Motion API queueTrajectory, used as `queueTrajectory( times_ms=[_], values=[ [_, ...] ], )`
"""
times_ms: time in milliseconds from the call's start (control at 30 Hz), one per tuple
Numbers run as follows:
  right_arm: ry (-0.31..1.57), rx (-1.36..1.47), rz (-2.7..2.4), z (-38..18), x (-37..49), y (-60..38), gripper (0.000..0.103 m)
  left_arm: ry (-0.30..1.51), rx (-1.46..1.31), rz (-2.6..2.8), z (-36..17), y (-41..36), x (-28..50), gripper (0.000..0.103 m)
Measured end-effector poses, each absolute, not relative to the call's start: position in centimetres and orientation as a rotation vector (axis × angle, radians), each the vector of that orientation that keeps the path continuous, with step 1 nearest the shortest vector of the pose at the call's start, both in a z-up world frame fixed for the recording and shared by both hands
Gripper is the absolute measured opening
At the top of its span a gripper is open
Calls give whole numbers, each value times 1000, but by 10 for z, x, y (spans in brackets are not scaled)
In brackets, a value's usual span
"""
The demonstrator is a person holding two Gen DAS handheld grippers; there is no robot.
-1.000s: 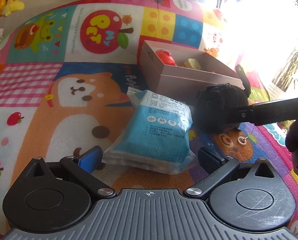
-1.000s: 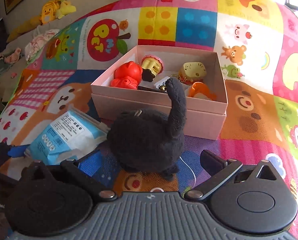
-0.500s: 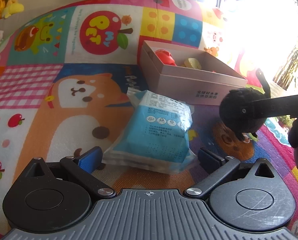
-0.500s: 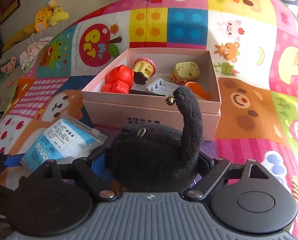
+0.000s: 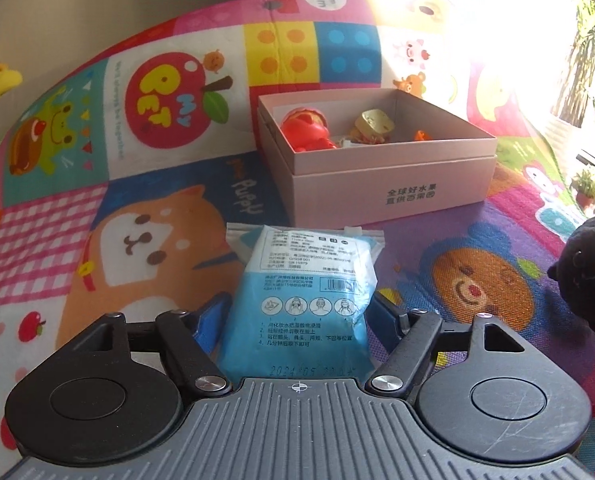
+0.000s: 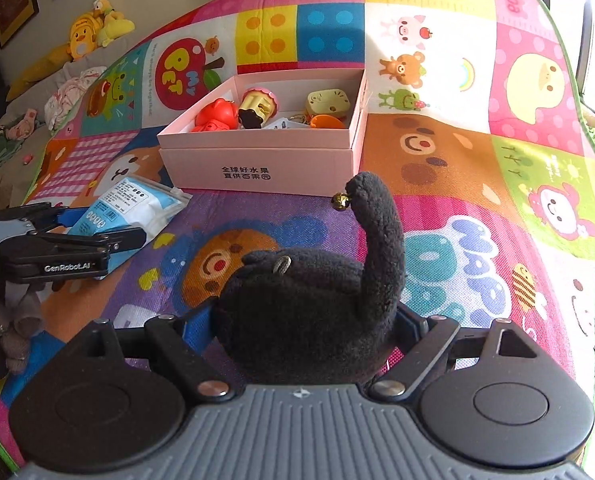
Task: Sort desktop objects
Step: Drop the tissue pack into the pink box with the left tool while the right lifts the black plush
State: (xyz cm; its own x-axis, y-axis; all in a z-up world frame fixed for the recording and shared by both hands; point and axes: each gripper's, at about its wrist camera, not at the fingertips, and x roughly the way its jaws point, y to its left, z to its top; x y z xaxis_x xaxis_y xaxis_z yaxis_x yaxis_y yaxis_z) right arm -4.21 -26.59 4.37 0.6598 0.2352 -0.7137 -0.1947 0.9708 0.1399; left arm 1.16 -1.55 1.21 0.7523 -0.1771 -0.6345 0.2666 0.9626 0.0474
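l gripper [image 5: 297,312] closing on blue pack [image 5: 305,300], prob touching.

Cartoon play mat [image 5: 145,216]; yellow plush toys [image 6: 97,28] beside framed pictures [image 6: 13,4].

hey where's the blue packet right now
In the left wrist view the blue packet lies on the play mat between the left claw's fingers, just in front of the pink box.
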Motion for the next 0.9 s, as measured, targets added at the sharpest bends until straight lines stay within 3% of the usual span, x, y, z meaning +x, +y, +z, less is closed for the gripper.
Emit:
queueTrajectory(
  times_ms=[67, 133, 367, 567, 733, 900],
  values=[
    [805, 70, 258, 49, -47, -268, 86, 687, 141, -258, 12, -15, 8, 62],
    [783, 91, 267, 57, -52, -271, 86, 687, 146, -276, 18, -16, -1, 60],
    [618, 115, 297, 98, -73, -283, 86, 545, 120, -380, 86, -27, -39, 60],
    [507, 98, 279, 116, -79, -286, 87, 380, 121, -385, 142, -55, -1, 60],
    [539, 101, 256, 110, -67, -292, 87, 421, 42, -379, 135, -82, 72, 60],
    [593, 118, 229, 94, -53, -299, 87, 560, 11, -332, 90, -103, 136, 61]
  ],
)
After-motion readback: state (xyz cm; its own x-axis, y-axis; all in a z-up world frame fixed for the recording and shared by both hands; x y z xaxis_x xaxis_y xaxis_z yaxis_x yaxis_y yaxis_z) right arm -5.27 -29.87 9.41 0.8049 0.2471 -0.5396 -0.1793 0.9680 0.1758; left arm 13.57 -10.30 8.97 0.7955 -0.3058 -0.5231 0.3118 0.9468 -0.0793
